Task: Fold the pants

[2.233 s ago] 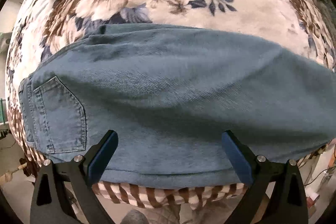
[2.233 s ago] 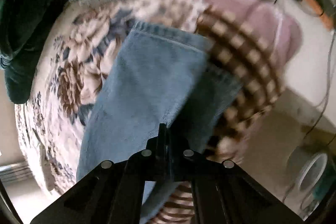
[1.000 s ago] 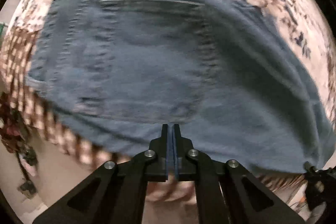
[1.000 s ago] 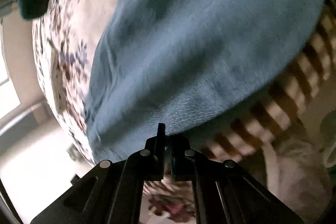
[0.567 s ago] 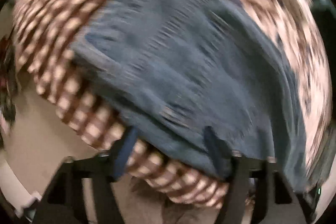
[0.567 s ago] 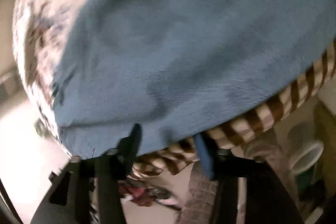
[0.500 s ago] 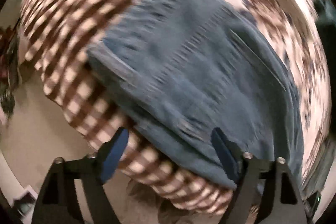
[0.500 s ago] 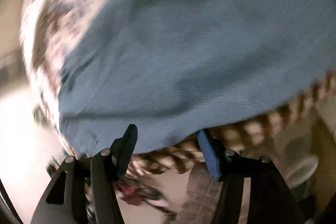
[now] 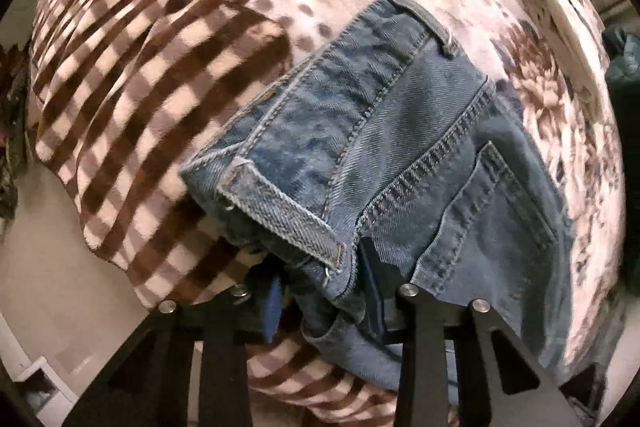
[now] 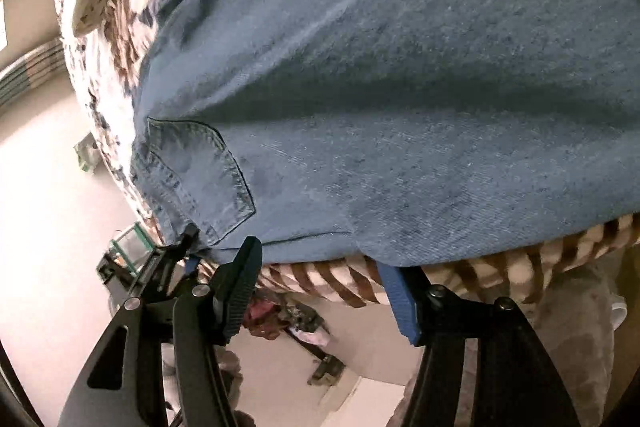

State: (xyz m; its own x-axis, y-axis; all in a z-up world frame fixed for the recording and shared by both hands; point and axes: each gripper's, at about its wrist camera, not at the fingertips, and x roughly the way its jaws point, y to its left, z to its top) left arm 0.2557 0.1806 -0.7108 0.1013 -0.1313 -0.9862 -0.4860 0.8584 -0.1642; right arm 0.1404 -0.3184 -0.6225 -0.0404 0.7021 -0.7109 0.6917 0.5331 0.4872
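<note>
Hiding most of the left tongs [image 9: 324, 297], the waistband corner of the blue denim jeans [image 9: 400, 155] bunches between their blue pads; these jaws have just been closing, and whether they press the cloth cannot be told. Pointing steeply down, they hang over the bed edge. The right tongs [image 10: 326, 277] stand apart, empty, angled at the folded jeans' near edge. Twill weave, heavy stitched seams and a back pocket [image 9: 492, 223] show. The jeans lie on a fuzzy floral and brown-checked blanket [image 9: 132, 67].
</note>
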